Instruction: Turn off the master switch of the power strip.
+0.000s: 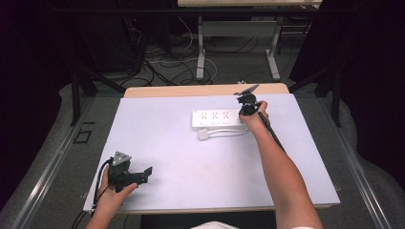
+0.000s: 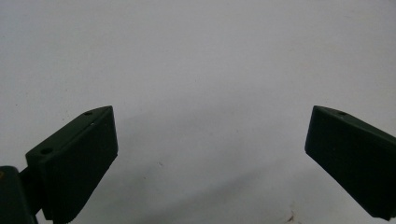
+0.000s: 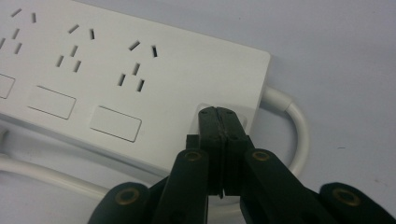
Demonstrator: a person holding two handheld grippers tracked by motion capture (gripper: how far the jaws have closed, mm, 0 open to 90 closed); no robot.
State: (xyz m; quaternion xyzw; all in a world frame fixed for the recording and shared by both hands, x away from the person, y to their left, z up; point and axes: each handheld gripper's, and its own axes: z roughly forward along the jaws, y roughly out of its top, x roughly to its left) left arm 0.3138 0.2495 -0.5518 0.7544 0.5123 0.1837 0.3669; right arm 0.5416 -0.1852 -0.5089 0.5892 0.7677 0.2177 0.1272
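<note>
A white power strip [image 1: 215,118] [image 3: 116,79] with three socket groups and their switches lies at the back middle of the table. Its white cable [image 1: 224,133] [image 3: 299,126] loops along the near side to a plug [image 1: 204,135]. My right gripper [image 1: 242,114] [image 3: 220,112] is shut with nothing between its jaws. Its tips rest on a small recessed button at the strip's cable end, mostly covering it. My left gripper [image 1: 143,174] [image 2: 212,112] is open over the bare white surface near the front left corner, with nothing between its jaws.
The white tabletop [image 1: 191,162] has a wooden edge [image 1: 205,90] at the back. Behind it stand another table's metal legs [image 1: 200,52] and tangled floor cables [image 1: 162,67]. Black frame bars [image 1: 76,90] flank both sides.
</note>
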